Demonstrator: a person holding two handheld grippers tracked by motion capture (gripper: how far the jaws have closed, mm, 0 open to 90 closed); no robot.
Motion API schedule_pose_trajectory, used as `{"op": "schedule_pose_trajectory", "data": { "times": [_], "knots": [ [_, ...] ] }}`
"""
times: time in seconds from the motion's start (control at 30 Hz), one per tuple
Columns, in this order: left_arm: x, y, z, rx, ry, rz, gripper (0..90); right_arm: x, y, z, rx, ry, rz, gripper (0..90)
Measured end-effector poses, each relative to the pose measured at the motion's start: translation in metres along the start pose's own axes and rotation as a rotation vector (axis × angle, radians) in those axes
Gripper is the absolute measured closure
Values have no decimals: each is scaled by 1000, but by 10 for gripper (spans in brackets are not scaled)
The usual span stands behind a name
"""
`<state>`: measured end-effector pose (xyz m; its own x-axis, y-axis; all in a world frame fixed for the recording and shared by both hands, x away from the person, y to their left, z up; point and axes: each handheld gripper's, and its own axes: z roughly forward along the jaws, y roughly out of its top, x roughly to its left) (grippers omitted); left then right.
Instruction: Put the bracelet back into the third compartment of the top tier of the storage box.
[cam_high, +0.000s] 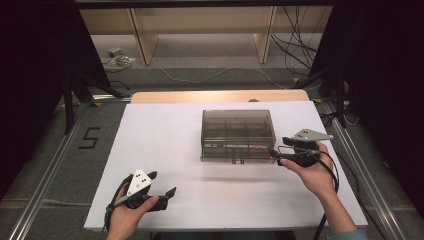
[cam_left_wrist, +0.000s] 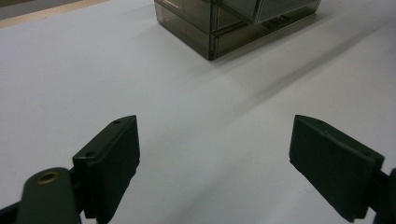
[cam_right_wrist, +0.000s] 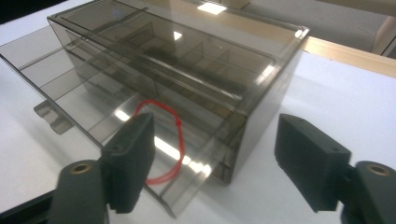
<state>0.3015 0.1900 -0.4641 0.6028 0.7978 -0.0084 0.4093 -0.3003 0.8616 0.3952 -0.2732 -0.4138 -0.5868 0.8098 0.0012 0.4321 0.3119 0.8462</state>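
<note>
Right gripper (cam_right_wrist: 212, 158) gapes – red band (cam_right_wrist: 163, 140) in drawer (cam_right_wrist: 93, 100) just ahead

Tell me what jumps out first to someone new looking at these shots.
The smoky transparent plastic drawer box in the middle of the white table, with its bottom drawer pulled partly out toward the person. Then the thin red rubber band loop lying in that open drawer, just ahead of the right gripper, whose black jaws stand open around the drawer's near corner. The left gripper rests open over bare table, nearer the person.

Smoky drawer box (cam_high: 237, 135) mid-table, bare surround
</note>
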Motion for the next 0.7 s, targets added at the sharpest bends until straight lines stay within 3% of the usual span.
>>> {"op": "schedule_pose_trajectory", "data": {
  "times": [0.23, 0.53, 0.7],
  "knots": [
    [-1, -1, 0, 0, -5, 1, 161, -9, -22, -14, -19, 20, 66, 208],
    [-6, -2, 1, 6, -23, 12, 163, -12, -43, -35, -75, 6, 92, 172],
    [-23, 1, 6, 1, -92, 29, 166, -11, -57, -44, -63, 5, 95, 165]
  ]
}}
